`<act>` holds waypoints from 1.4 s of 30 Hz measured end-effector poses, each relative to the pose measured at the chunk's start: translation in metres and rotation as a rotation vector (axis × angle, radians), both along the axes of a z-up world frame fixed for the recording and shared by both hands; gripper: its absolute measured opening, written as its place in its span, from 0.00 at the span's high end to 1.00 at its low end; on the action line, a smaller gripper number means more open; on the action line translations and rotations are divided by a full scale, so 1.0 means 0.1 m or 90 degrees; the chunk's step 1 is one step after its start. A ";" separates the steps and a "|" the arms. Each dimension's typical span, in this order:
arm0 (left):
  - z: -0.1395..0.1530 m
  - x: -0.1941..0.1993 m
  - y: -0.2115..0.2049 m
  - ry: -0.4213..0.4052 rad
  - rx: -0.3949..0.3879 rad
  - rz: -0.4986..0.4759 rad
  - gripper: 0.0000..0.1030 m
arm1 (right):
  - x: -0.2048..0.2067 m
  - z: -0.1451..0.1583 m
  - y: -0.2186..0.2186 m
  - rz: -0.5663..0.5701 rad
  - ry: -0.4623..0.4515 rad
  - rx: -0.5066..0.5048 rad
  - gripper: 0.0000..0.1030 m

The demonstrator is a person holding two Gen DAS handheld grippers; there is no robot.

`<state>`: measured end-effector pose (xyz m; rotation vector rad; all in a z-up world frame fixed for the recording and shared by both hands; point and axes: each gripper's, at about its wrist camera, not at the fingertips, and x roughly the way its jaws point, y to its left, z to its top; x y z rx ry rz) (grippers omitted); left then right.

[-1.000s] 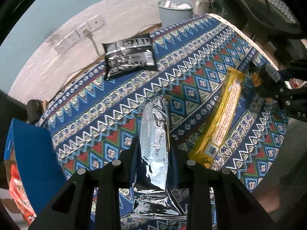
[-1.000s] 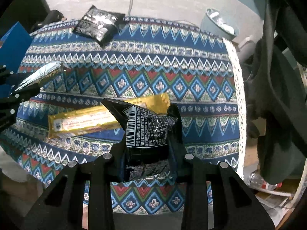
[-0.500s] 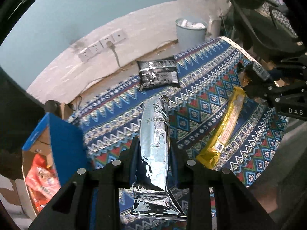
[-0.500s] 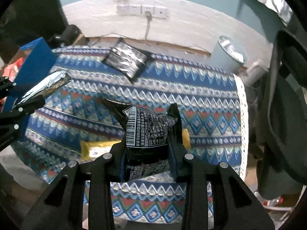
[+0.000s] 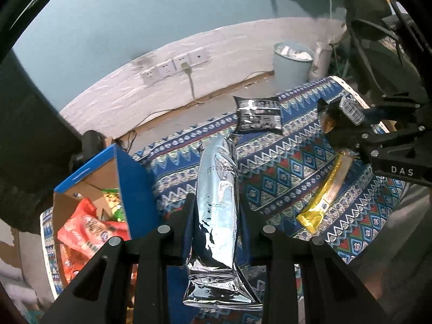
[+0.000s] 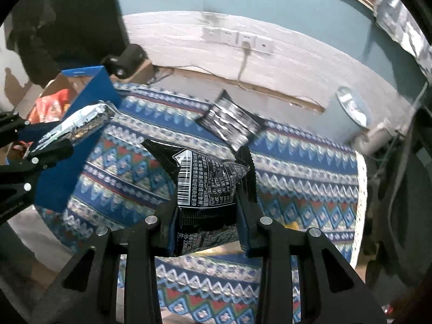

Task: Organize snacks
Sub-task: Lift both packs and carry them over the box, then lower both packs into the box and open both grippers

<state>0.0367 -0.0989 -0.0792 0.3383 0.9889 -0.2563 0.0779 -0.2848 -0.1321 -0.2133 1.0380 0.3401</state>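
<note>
My left gripper is shut on a long silver foil pack and holds it above the patterned tablecloth, near the open blue cardboard box at the left. My right gripper is shut on a black snack bag with a barcode, held above the cloth. A second black packet lies at the table's far edge; it also shows in the right wrist view. A yellow bar pack lies on the cloth at the right.
The blue box holds orange-red snack bags and a green one. A pale bin stands on the floor beyond the table. Wall sockets with a cable are behind. Dark chairs stand at the right.
Both grippers have risen and tilted back with their packs still held. The box at the left has come into fuller view, and the table looks farther away.
</note>
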 end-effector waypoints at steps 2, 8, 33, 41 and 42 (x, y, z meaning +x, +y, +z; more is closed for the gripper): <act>0.03 0.00 0.06 -0.003 -0.002 0.010 0.71 | 0.03 0.02 0.11 0.014 -0.001 0.005 0.68; 0.09 -0.02 0.31 -0.013 -0.006 0.040 0.71 | 0.10 0.10 0.41 0.047 -0.007 0.017 0.68; 0.23 -0.21 1.67 -0.042 -0.039 0.206 0.71 | 0.24 0.40 2.03 0.201 -0.029 0.046 0.68; 0.10 -0.26 2.14 -0.030 -0.045 0.267 0.71 | 0.27 0.32 2.54 0.239 -0.011 0.058 0.68; 0.08 -0.26 2.21 -0.026 -0.050 0.277 0.71 | 0.28 0.31 2.59 0.242 -0.007 0.061 0.68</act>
